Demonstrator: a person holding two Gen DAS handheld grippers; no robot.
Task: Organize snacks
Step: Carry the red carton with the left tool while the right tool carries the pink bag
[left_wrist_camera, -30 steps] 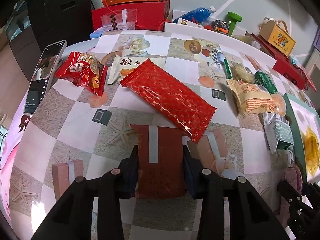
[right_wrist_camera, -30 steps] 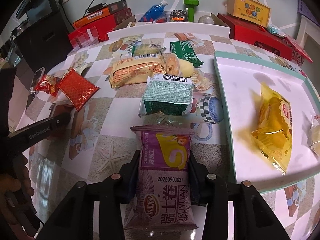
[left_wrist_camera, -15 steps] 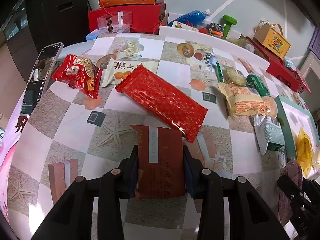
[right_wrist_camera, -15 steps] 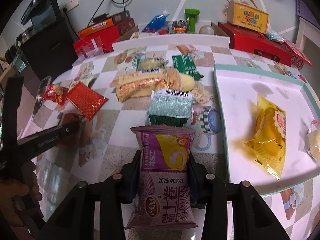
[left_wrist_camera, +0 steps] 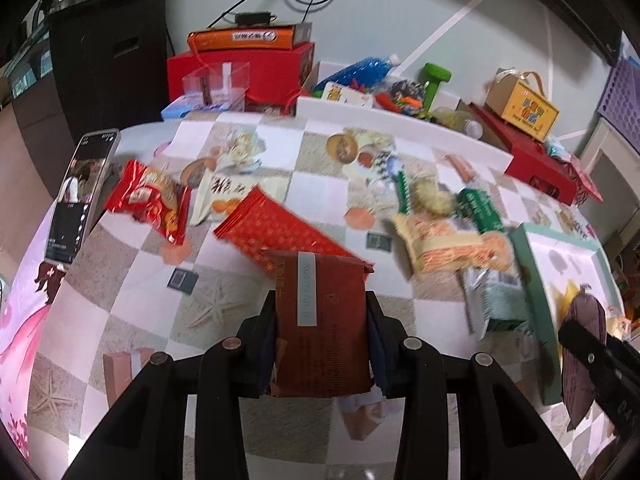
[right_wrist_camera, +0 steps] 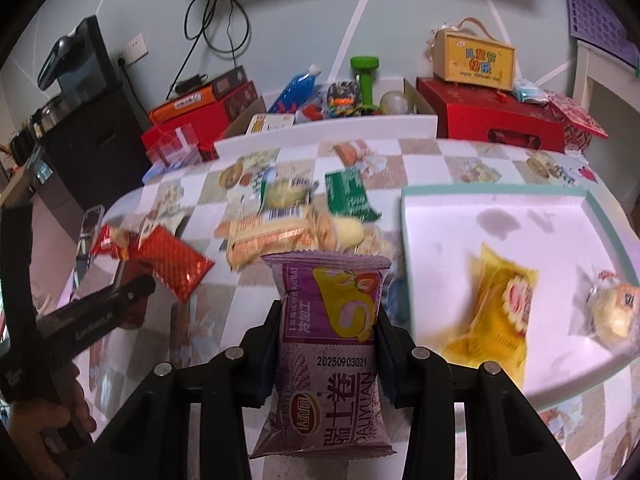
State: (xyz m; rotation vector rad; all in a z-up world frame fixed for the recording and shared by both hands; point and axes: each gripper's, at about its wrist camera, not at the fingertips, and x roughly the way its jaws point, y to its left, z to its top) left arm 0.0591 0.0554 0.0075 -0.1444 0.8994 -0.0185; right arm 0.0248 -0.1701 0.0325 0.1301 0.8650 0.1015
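My left gripper (left_wrist_camera: 322, 324) is shut on a dark red snack packet (left_wrist_camera: 320, 320) and holds it above the checkered tablecloth. My right gripper (right_wrist_camera: 330, 324) is shut on a purple Swiss roll packet (right_wrist_camera: 328, 344), held above the table next to the white tray with a green rim (right_wrist_camera: 448, 216). In the tray lie a yellow packet (right_wrist_camera: 496, 312) and a round bun packet (right_wrist_camera: 612, 312). Loose on the table are a long red wrapper (left_wrist_camera: 280, 236), a red chip bag (left_wrist_camera: 152, 200), an orange-striped biscuit pack (left_wrist_camera: 448, 244) and green packets (left_wrist_camera: 480, 208).
A phone (left_wrist_camera: 80, 196) lies at the table's left edge. Red boxes (left_wrist_camera: 240, 68), a blue bottle (right_wrist_camera: 296, 88), a green dumbbell (right_wrist_camera: 366, 76) and a yellow gift box (right_wrist_camera: 476, 60) stand behind the table. A white board (right_wrist_camera: 328, 132) lines the far edge.
Both grippers have risen from the table with their packets. The right gripper has moved toward the tray, and the tray's bun packet has come into view.
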